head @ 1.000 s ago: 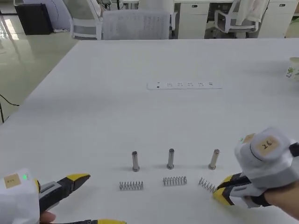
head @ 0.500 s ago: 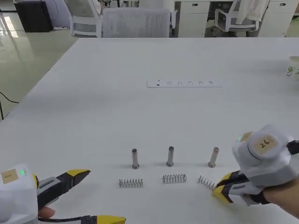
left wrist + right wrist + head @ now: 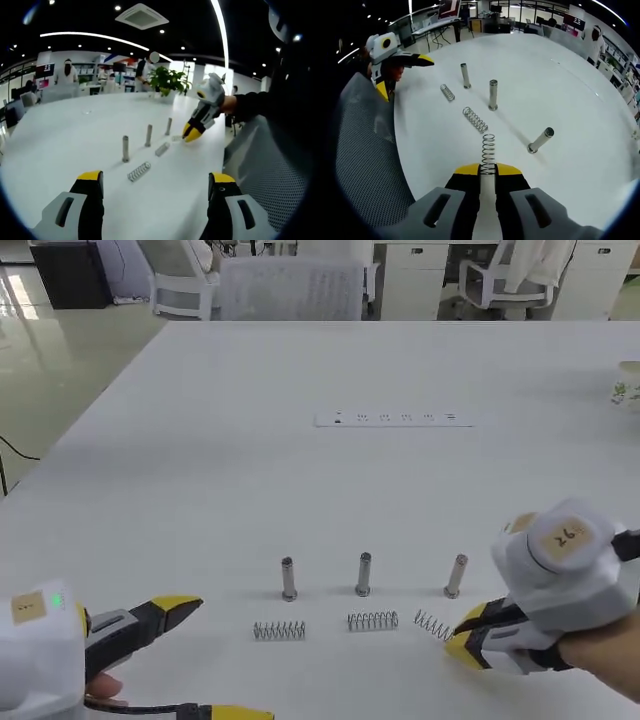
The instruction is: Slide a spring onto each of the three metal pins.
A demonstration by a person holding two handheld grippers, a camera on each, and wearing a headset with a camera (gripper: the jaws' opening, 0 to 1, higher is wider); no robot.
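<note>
Three metal pins stand upright in a row: left pin (image 3: pixel 288 578), middle pin (image 3: pixel 364 574), right pin (image 3: pixel 456 576). A spring lies in front of each. The left spring (image 3: pixel 279 630) and middle spring (image 3: pixel 372 620) lie flat on the table. My right gripper (image 3: pixel 463 629) is shut on the near end of the right spring (image 3: pixel 433 624); in the right gripper view that spring (image 3: pixel 488 150) sticks out ahead of the gripper (image 3: pixel 487 170), beside the right pin (image 3: pixel 540 140). My left gripper (image 3: pixel 210 660) stands open at the bottom left, short of the left spring (image 3: pixel 139 171).
A white power strip (image 3: pixel 395 420) lies further back on the white table (image 3: pixel 300 480). Office chairs (image 3: pixel 290 290) and cabinets stand beyond the far edge. A small cup (image 3: pixel 628 385) sits at the right edge.
My right gripper has shifted a little to the left with the right spring, whose free end now sits closer to the middle spring. The left gripper has crept slightly forward.
</note>
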